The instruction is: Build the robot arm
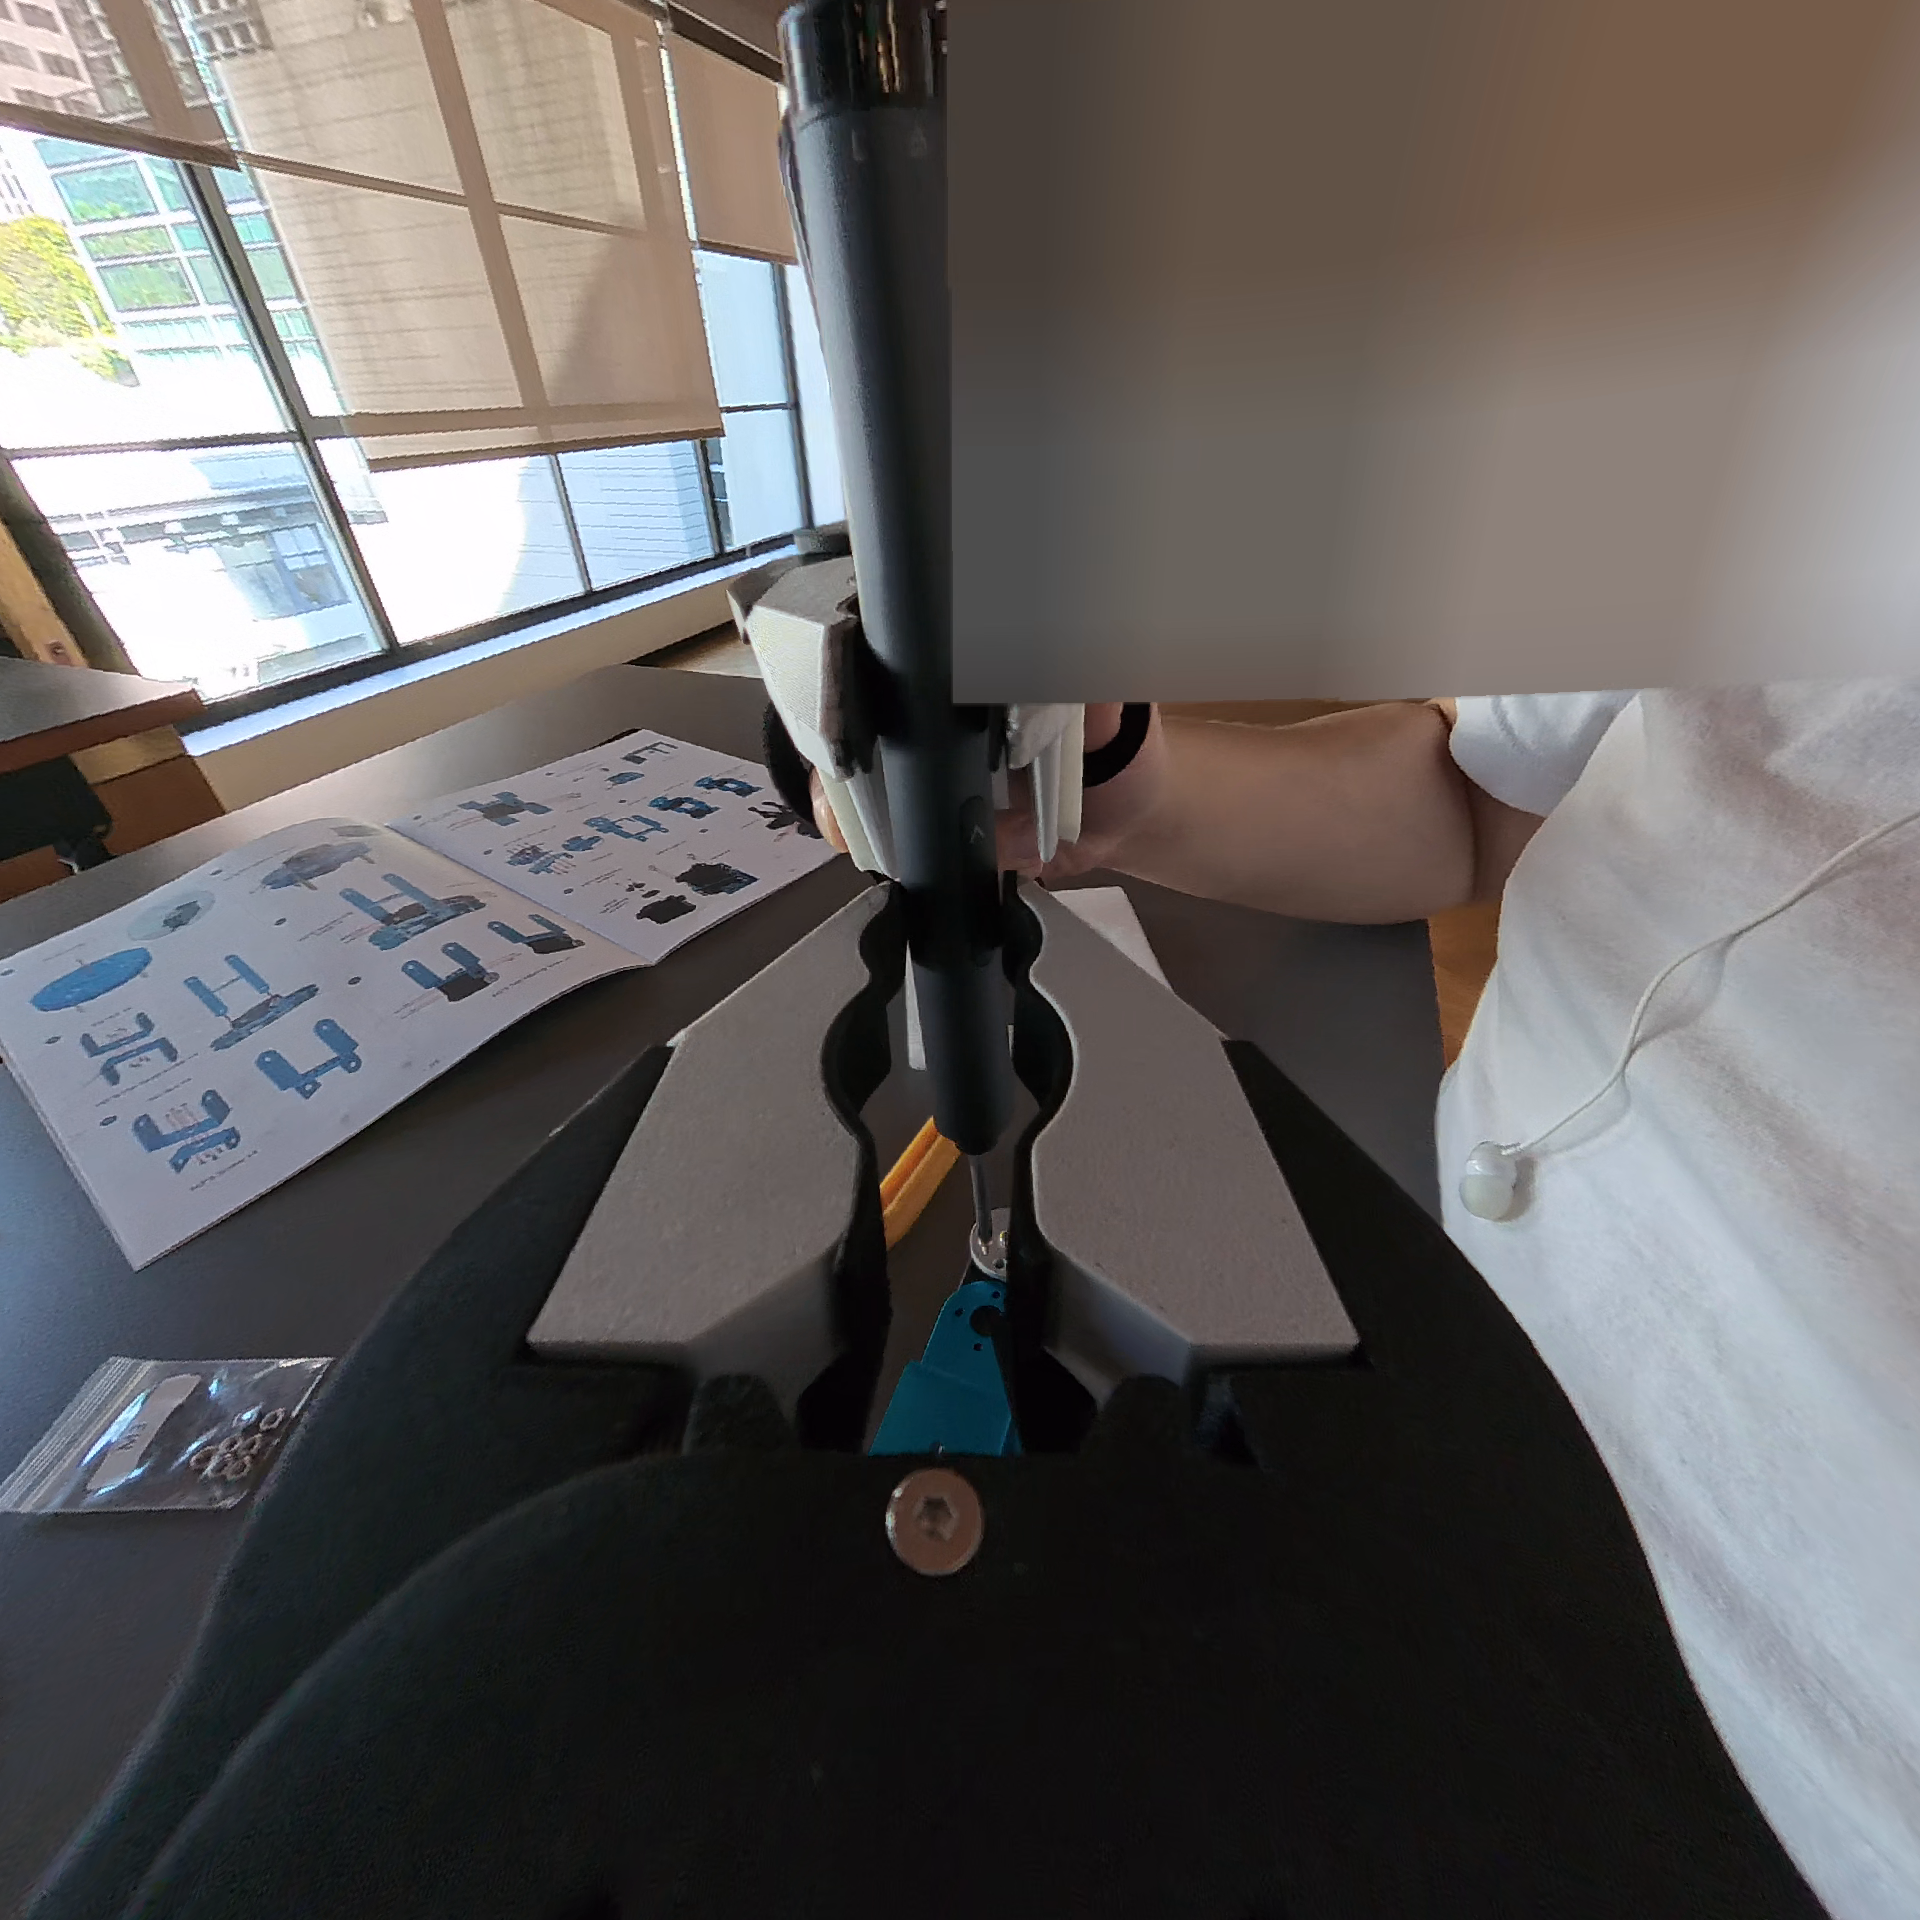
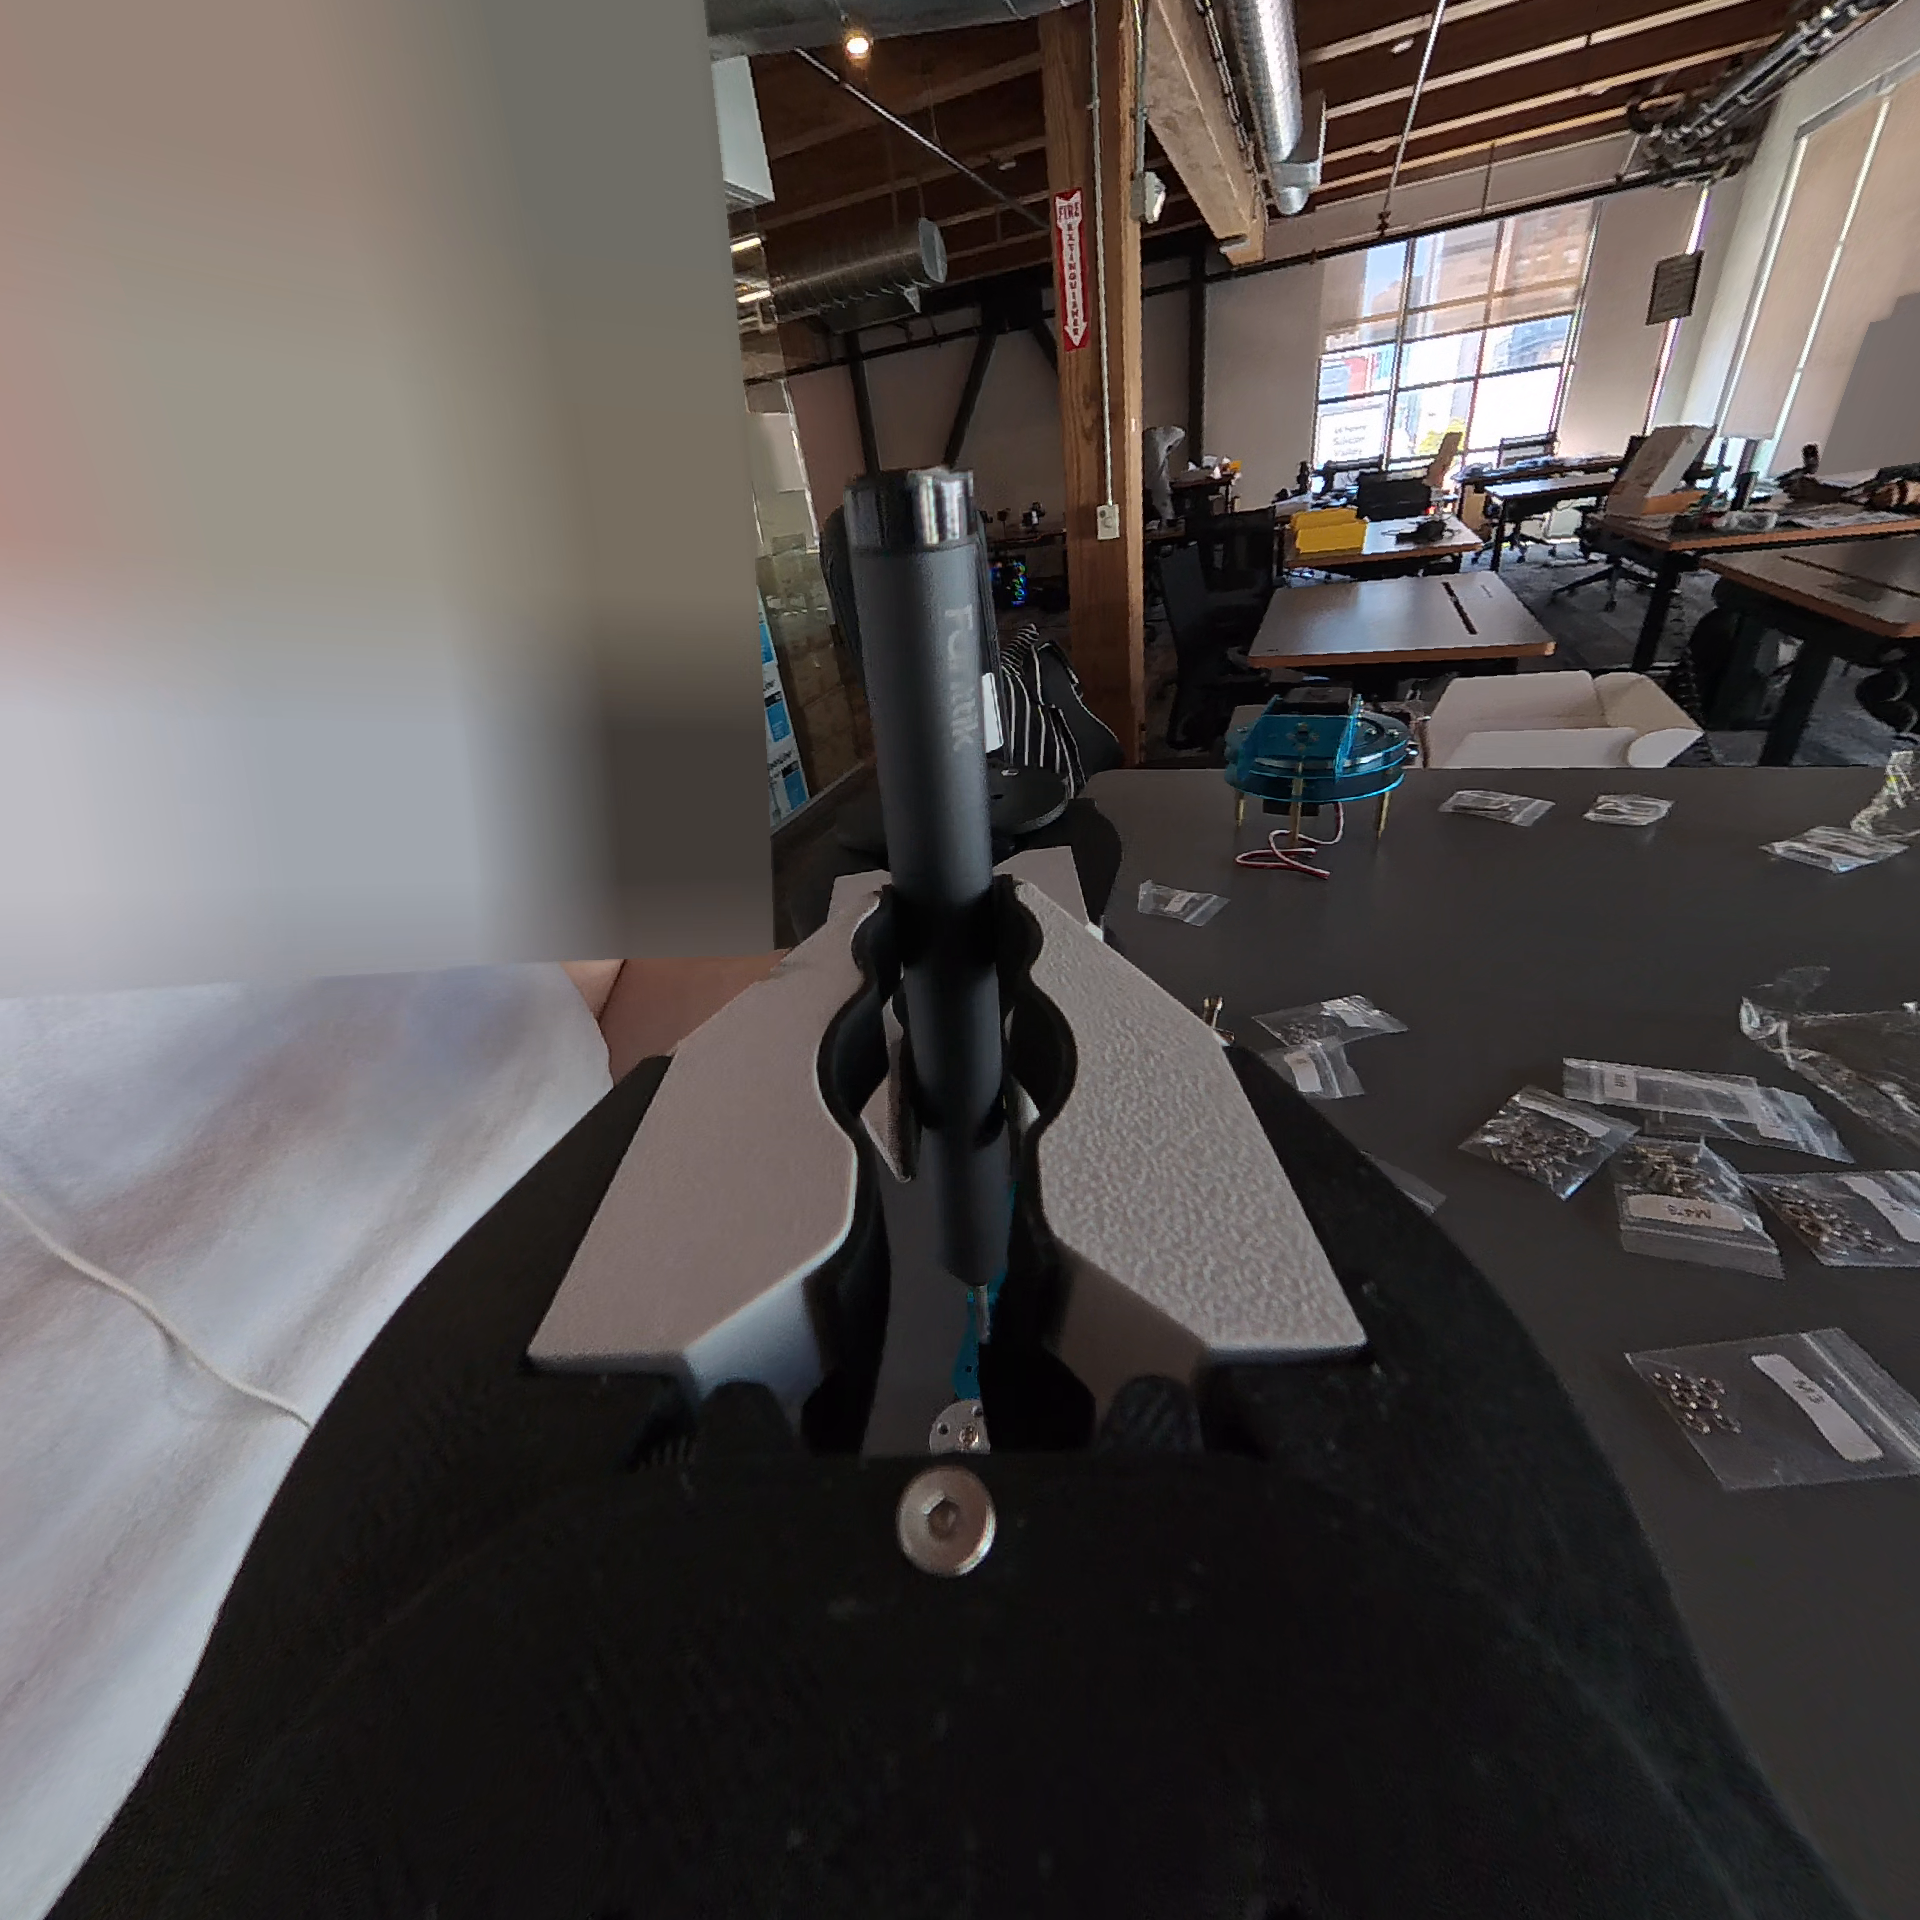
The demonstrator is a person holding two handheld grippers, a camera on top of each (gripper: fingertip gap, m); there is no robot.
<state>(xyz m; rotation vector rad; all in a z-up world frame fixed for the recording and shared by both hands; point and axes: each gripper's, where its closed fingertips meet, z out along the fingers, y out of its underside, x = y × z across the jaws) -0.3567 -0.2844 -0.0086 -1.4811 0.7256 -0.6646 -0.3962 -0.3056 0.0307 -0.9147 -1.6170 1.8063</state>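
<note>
My left gripper [image 1: 951,906] is shut on a blue metal bracket [image 1: 951,1371], gripped low between its grey fingers. A small silver disc [image 1: 987,1244] sits on the bracket's top end. My right gripper [image 2: 945,906] is shut on a dark grey electric screwdriver [image 2: 925,748] and holds it upright. It also shows in the left wrist view [image 1: 883,468], with the right gripper [image 1: 821,707] behind it. The screwdriver's bit rests on the silver disc. In the right wrist view the bit meets the blue bracket [image 2: 971,1345] above the disc [image 2: 958,1432].
An open instruction booklet [image 1: 343,966] and a bag of washers [image 1: 156,1434] lie left on the black table [image 2: 1455,935]. Several small hardware bags [image 2: 1662,1143] and a round blue assembly [image 2: 1314,748] lie right. A person in a white shirt [image 1: 1662,1299] stands close. One gripper's finger ends stand about 5 centimeters off the other's.
</note>
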